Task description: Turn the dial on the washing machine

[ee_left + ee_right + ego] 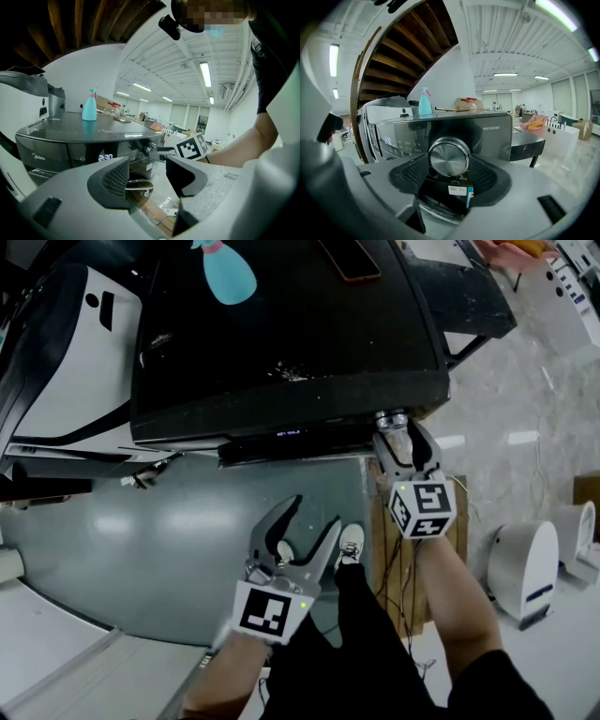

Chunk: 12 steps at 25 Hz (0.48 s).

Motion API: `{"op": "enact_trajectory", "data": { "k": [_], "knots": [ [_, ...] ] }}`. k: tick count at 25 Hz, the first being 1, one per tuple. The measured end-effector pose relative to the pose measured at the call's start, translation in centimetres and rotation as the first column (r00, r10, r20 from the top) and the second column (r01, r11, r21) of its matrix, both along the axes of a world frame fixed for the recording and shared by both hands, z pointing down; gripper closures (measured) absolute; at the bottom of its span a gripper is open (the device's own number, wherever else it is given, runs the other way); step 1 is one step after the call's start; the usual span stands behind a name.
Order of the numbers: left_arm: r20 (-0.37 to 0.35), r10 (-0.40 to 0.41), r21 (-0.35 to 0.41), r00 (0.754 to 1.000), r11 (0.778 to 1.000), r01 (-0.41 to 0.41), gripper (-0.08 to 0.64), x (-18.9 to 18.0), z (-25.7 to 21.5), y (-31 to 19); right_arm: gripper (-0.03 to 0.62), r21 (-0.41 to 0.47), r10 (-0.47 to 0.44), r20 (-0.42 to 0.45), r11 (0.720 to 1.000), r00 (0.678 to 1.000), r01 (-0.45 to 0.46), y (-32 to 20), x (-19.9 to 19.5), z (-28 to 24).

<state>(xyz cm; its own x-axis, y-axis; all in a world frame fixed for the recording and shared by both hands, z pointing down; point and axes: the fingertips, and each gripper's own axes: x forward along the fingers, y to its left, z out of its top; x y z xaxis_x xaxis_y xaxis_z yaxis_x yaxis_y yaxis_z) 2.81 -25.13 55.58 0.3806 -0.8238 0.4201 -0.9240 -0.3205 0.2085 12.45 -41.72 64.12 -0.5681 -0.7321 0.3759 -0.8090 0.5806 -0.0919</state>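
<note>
The dark washing machine fills the top of the head view, its front panel facing down toward me. Its round metal dial sits at the panel's right end. My right gripper is shut on the dial, and in the right gripper view the dial sits snug between both pads. My left gripper hangs lower, in front of the machine's grey front, open with nothing between its jaws. From the left gripper view I see the dial with the right gripper's marker cube beside it.
A lit display glows on the panel left of the dial. A blue spray bottle stands on the machine's top. Another white machine stands at the left, a small white appliance on the floor at the right. My shoe shows below.
</note>
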Motion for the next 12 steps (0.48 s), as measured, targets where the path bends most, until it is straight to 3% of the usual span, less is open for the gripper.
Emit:
{"op": "enact_trajectory", "data": {
  "k": [12],
  "knots": [
    [-0.008, 0.009, 0.001, 1.000, 1.000, -0.009, 0.334, 0.5, 0.0, -0.3, 0.311, 0.117, -0.032, -0.148, 0.992, 0.988, 0.050, 0.2, -0.3, -1.3]
  ]
}}
